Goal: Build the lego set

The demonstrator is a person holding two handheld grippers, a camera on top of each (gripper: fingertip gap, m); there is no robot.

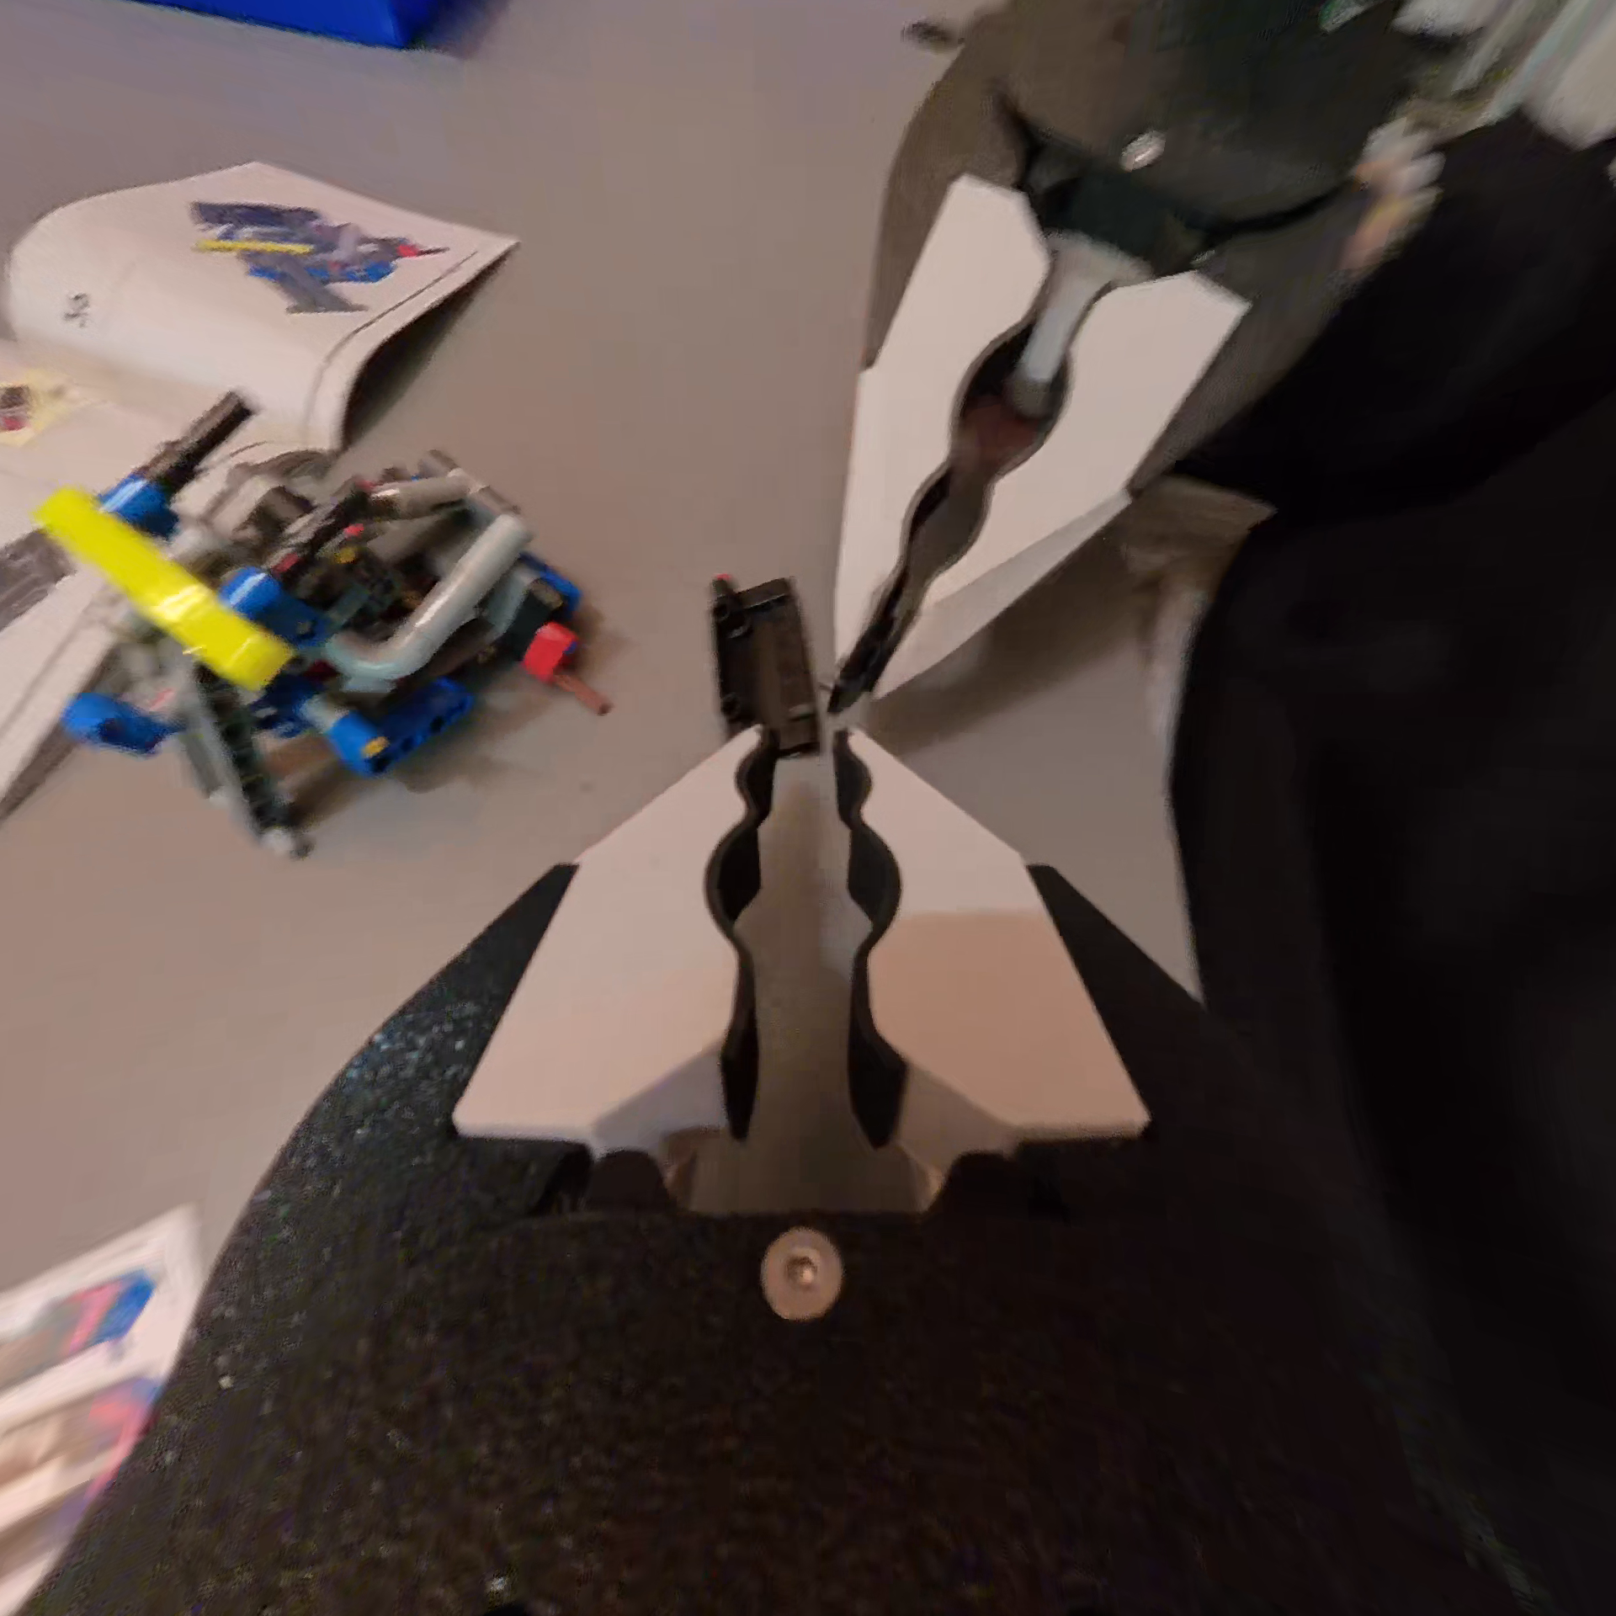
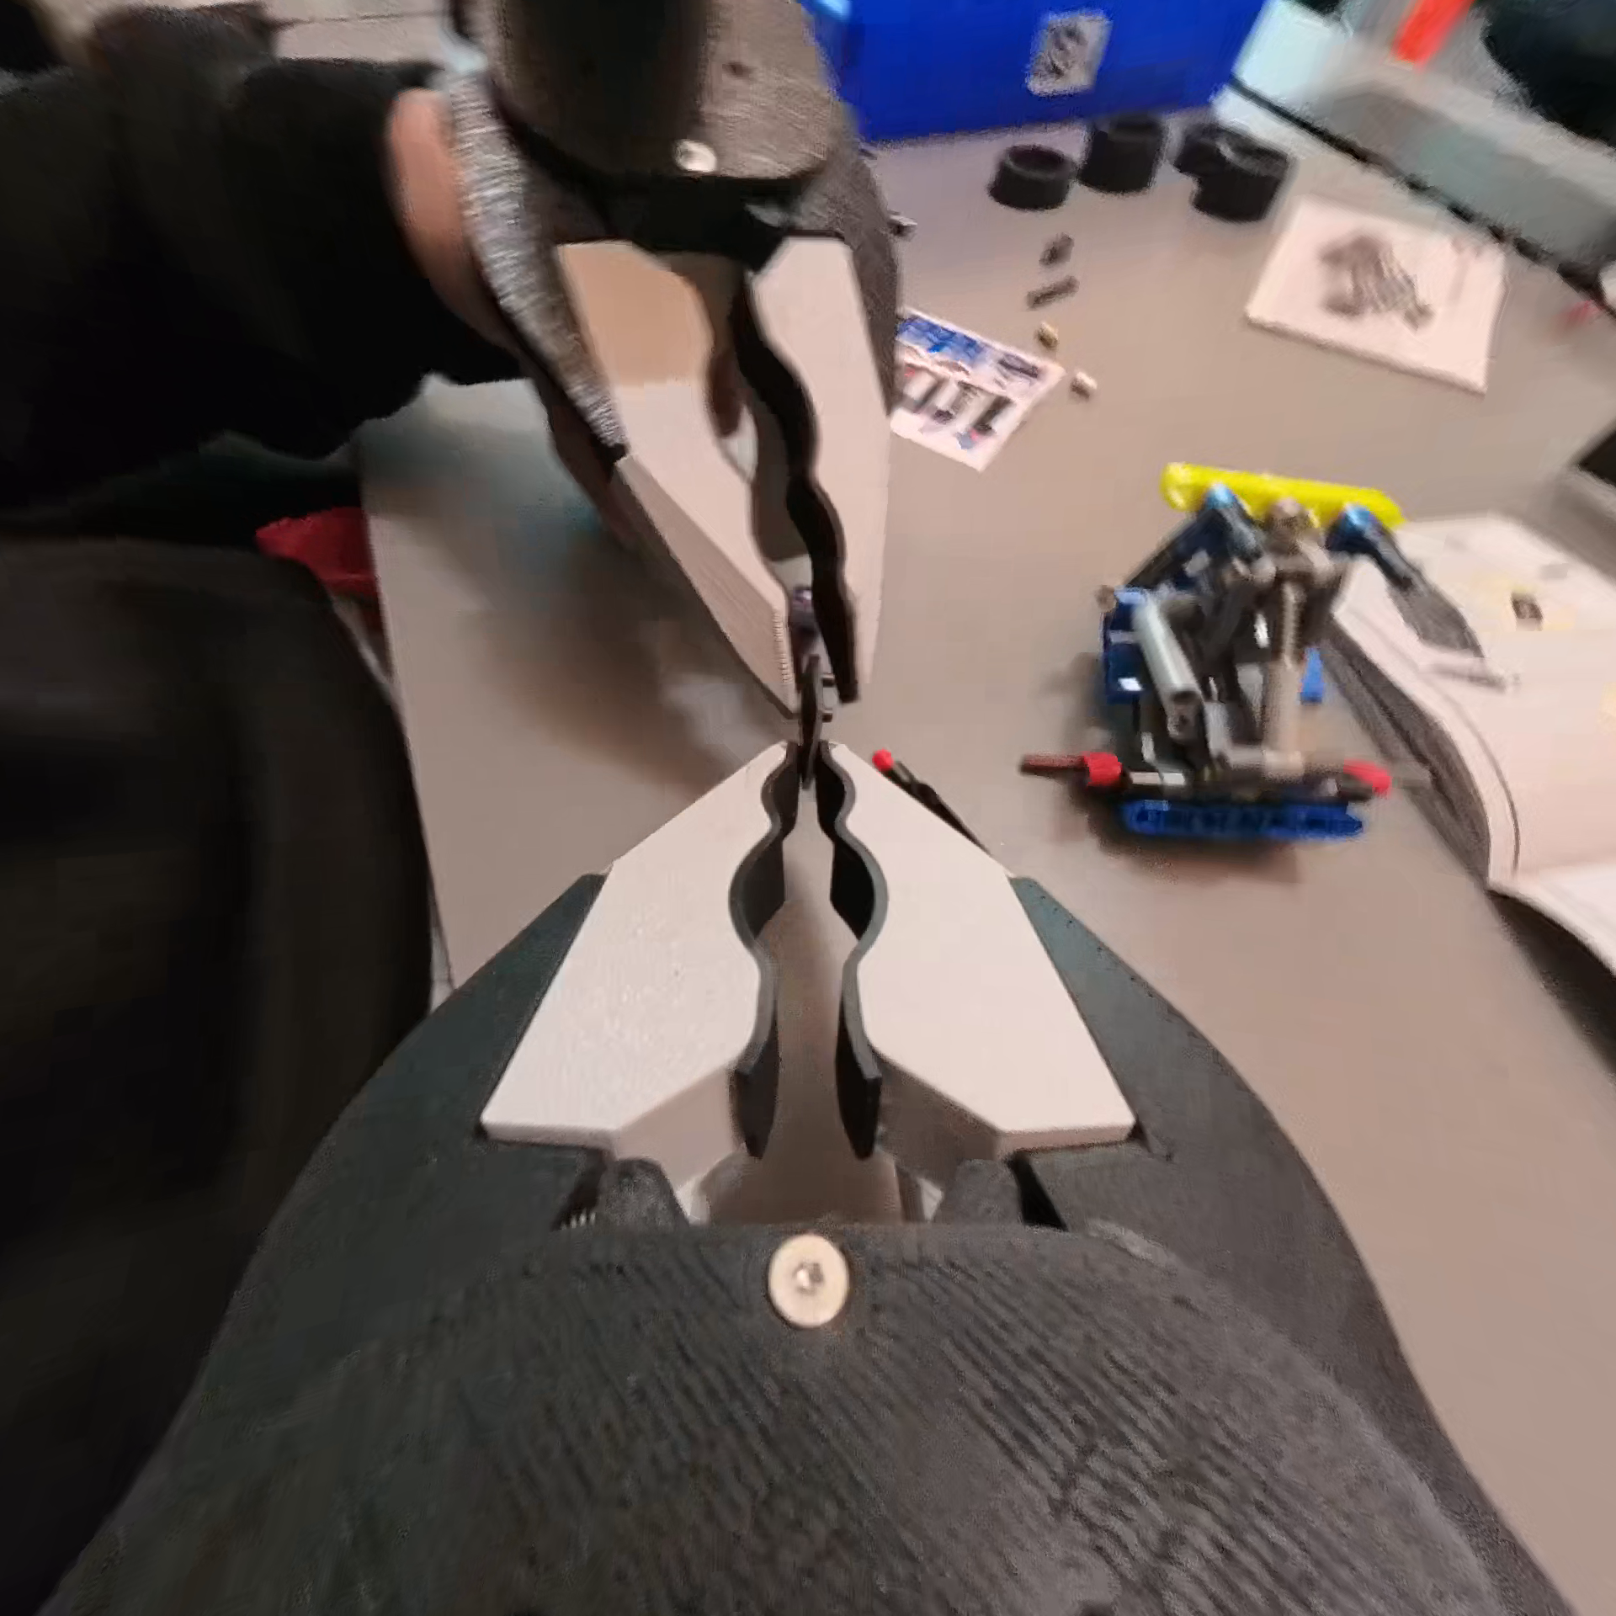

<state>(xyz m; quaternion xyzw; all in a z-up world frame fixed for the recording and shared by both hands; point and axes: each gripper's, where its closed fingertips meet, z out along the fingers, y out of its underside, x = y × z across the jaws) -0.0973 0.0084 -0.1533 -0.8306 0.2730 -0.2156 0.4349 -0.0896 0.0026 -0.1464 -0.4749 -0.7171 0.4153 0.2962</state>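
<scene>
A black building-toy part (image 1: 765, 665) with a small red pin at its far end hangs above the grey table (image 1: 656, 350), between the two grippers. My left gripper (image 1: 797, 743) is open. The part's near end sits between its fingertips, with a gap showing at the right pad. My right gripper (image 2: 813, 765) is shut on a thin black edge of the part (image 2: 815, 700). The right gripper also shows in the left wrist view (image 1: 853, 686), coming in from the upper right. The left gripper shows in the right wrist view (image 2: 818, 673), meeting mine tip to tip.
A blue, grey and yellow toy model (image 1: 297, 630) (image 2: 1250, 700) stands on the table by an open instruction booklet (image 1: 254, 289). Farther off are a blue bin (image 2: 1032, 61), black tyres (image 2: 1128, 157), a sticker sheet (image 2: 971, 385) and small loose pins. A dark sleeve (image 2: 175, 262) is at the left. My two grippers' fingertips are within a few centimetres of each other.
</scene>
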